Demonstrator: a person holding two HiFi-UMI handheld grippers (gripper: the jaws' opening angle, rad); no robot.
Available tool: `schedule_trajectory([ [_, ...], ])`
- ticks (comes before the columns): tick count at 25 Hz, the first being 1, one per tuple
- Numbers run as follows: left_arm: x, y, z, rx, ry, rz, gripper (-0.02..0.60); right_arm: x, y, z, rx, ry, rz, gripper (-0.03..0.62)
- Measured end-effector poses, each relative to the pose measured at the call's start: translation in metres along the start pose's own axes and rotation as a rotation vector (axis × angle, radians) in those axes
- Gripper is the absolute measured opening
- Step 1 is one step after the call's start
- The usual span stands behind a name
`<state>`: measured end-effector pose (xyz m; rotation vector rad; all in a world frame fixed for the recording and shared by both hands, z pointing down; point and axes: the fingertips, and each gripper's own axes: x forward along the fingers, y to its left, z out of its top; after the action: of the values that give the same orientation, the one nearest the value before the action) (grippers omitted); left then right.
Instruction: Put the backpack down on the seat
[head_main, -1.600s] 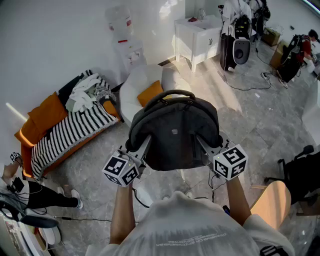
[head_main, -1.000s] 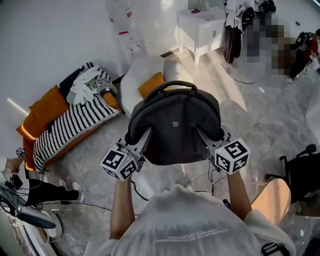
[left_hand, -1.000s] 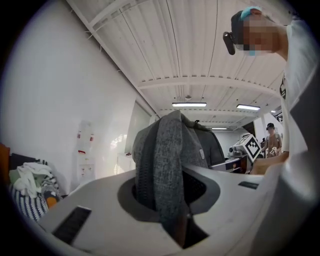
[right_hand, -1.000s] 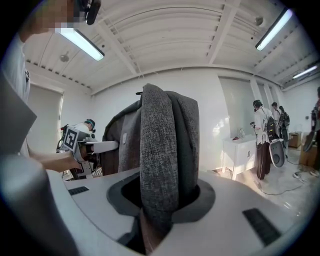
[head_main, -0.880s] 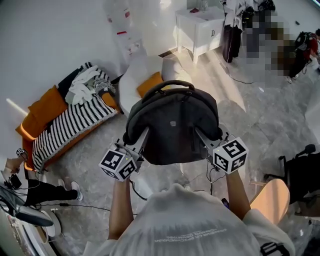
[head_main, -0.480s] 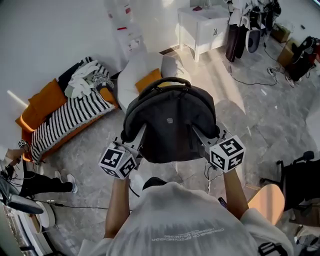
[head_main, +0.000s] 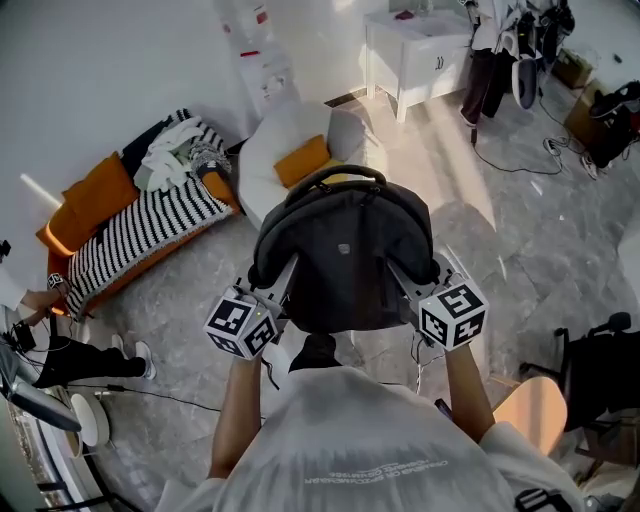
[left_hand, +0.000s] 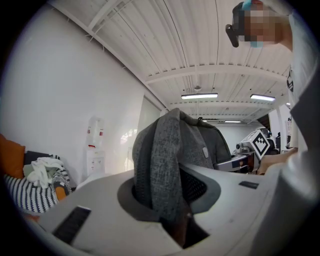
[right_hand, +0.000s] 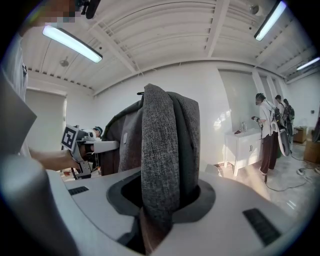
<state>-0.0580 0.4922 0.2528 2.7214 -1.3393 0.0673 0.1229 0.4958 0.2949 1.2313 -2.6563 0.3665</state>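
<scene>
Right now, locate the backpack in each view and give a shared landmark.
Head view: backpack at centre, handle toward the top edge.
Left gripper view: its grey strap at centre, clamped in the jaws, body behind to the right.
Right gripper view: strap at centre, clamped in the jaws, body behind to the left.
Landmark: white cabinet in head and right gripper views; striped sofa in head and left gripper views.

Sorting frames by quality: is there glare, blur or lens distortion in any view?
Head view: sharp, with sun glare on the floor beyond the backpack. Left gripper view: strong fisheye, dark corners. Right gripper view: same fisheye, ceiling light blown out.
</scene>
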Motion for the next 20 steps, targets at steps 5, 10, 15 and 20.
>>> schedule_trajectory([
  [5,0.011,0.003,-0.012,-0.008,0.004,-0.016,0.103,0.005,-0.01,-0.01,-0.001,0.006,-0.024,0.109],
  [10,0.034,0.015,-0.015,-0.011,0.006,-0.046,0.103,0.019,-0.027,-0.009,-0.003,0.008,-0.041,0.109],
  [15,0.058,0.023,-0.029,0.014,0.014,-0.059,0.104,0.031,-0.046,-0.02,0.006,0.004,-0.07,0.109],
  [20,0.097,0.05,-0.025,0.025,0.047,-0.058,0.109,0.06,-0.073,-0.006,0.015,0.019,-0.095,0.109],
])
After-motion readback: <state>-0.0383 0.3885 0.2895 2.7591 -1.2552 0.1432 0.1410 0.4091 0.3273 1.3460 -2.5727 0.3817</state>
